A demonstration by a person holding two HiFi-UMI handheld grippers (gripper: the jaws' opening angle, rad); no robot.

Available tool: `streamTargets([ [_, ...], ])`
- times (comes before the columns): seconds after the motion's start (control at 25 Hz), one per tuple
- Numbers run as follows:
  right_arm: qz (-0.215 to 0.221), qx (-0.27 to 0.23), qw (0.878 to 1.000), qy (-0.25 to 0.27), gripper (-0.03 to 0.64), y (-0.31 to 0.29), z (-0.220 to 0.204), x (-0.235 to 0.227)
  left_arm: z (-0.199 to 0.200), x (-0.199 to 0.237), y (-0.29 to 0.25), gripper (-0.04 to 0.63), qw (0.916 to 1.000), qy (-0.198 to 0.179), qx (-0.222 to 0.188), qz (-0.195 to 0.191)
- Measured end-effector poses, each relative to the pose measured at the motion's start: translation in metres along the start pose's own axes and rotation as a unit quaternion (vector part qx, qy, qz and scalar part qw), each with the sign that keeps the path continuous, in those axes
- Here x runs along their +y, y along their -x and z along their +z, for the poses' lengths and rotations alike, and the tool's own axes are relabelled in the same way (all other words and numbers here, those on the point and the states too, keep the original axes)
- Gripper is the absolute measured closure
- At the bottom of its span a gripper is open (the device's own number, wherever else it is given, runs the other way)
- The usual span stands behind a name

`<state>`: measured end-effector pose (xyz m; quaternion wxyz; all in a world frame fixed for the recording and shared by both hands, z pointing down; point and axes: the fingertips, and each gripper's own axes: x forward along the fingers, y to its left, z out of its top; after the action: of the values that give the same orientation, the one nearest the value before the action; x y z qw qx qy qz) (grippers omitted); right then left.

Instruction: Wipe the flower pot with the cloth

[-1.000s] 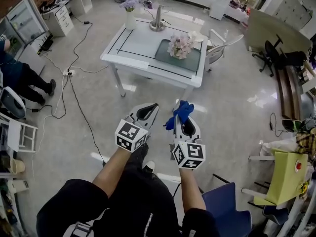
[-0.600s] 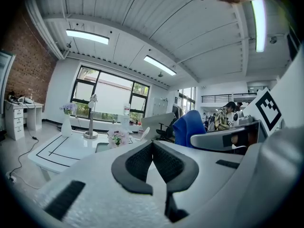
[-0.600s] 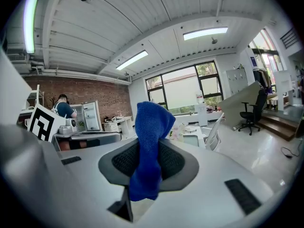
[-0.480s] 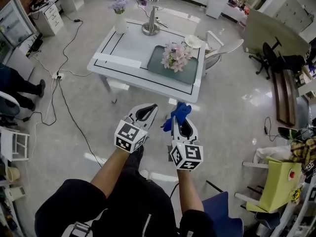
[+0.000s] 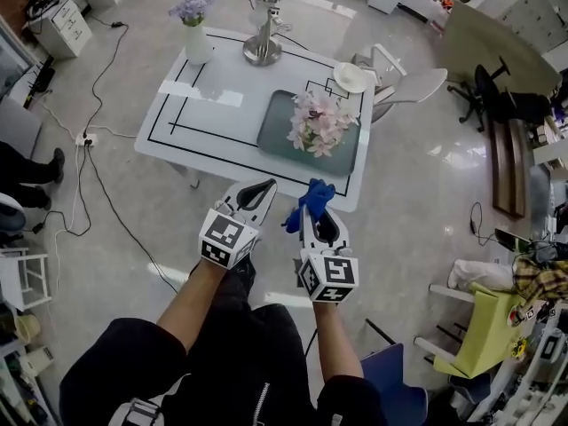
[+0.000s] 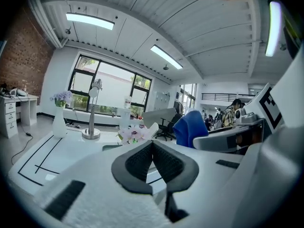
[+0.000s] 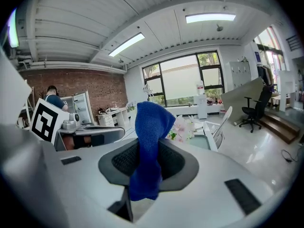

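at table point(image 5: 222, 118) edge, open floor point(image 5: 417, 207) around: right gripper point(image 7: 149, 159) pinches cloth point(image 7: 151, 127); left gripper point(image 6: 152, 145) closed, empty.

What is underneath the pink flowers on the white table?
The pink flowers sit on a grey-green tray lying flat on the white table. From above, the blooms cover the flower pot itself, so its shape and colour cannot be seen.
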<state>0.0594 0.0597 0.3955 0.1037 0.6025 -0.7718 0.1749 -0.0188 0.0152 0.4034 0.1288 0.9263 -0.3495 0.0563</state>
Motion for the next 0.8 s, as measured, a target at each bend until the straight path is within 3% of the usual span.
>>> streamTargets([
  [0.44, -0.030, 0.015, 0.999, -0.010, 0.522, -0.050, 0.003, -0.065, -0.007, 0.014, -0.073, 0.591, 0.9991, 0.007, 0.022, -0.035],
  [0.8, -0.015, 0.017, 1.000, -0.010, 0.523, -0.089, 0.008, -0.141, -0.003, 0.003, -0.133, 0.591, 0.9995, 0.013, 0.018, -0.022],
])
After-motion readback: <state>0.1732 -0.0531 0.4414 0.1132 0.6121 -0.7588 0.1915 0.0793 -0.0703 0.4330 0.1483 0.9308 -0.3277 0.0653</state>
